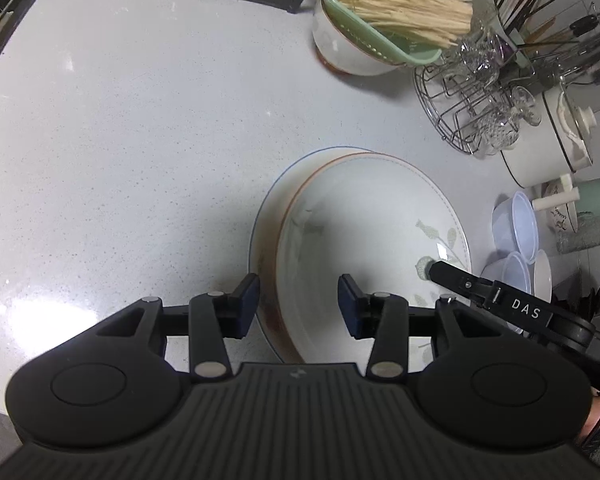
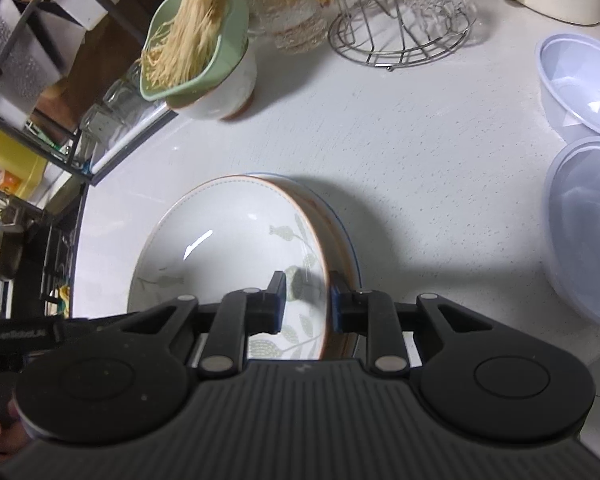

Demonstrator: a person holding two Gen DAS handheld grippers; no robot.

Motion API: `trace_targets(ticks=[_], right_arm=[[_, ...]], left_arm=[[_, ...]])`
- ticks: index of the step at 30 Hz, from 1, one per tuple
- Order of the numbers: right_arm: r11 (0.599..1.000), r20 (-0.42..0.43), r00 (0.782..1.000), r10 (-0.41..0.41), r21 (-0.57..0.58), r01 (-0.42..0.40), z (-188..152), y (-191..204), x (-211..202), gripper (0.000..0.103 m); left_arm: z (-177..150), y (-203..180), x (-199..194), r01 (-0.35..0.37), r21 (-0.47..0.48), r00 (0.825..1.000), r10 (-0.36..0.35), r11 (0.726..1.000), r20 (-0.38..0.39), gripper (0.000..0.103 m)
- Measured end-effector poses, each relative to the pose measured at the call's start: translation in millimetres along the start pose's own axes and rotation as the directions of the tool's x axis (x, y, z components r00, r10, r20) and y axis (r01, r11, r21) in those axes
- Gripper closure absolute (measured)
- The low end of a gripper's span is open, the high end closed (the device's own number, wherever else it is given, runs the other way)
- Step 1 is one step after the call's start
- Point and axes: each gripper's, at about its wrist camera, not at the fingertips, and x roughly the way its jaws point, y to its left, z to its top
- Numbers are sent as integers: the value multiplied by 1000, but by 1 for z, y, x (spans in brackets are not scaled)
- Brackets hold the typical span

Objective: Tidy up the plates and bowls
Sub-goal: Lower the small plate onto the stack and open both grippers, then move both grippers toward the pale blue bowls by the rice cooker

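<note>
Bowl: a leaf-patterned bowl (image 1: 364,216) sits on a blue-rimmed plate (image 1: 266,216) on the white bench (image 1: 140,140).
Left gripper (image 1: 299,304): jaws spread, straddling the bowl's near rim without pinching it.
Right gripper (image 2: 308,300): jaws astride the bowl's wall, one inside, one outside; whether they clench it cannot be told.
Nearby: clear plastic bowls (image 2: 580,88), a wire rack (image 2: 400,36).

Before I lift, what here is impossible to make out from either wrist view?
- Plate under the leaf-pattern bowl: only a blue-rimmed sliver shows in both views.
- Bowl's near rim: hidden by each hand-held gripper body.
- Right hand-held gripper pad contact: unclear, right wrist view.
- Left hand-held gripper: open around the rim.
</note>
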Motion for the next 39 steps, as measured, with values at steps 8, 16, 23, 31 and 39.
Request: trace_targets(ticks=[8, 16, 23, 31, 39], right_arm=[[998, 47, 998, -32, -49, 34, -3, 6, -13, 78], [991, 100, 992, -78, -98, 88, -10, 8, -27, 76], [986, 128, 991, -48, -151, 67, -12, 17, -49, 76], [979, 203, 979, 23, -202, 19, -15, 47, -93, 76], [979, 244, 969, 30, -204, 21, -26, 74, -119, 76]], left_arm=[[-5, -11, -23, -18, 43, 997, 14, 999, 75, 54], [-18, -28, -51, -52, 89, 986, 37, 995, 161, 54], [-35, -43, -83, -106, 107, 965, 76, 989, 250, 54], [-53, -55, -121, -125, 126, 940, 77, 984, 332, 53], [-58, -49, -155, -113, 190, 923, 32, 975, 384, 52]])
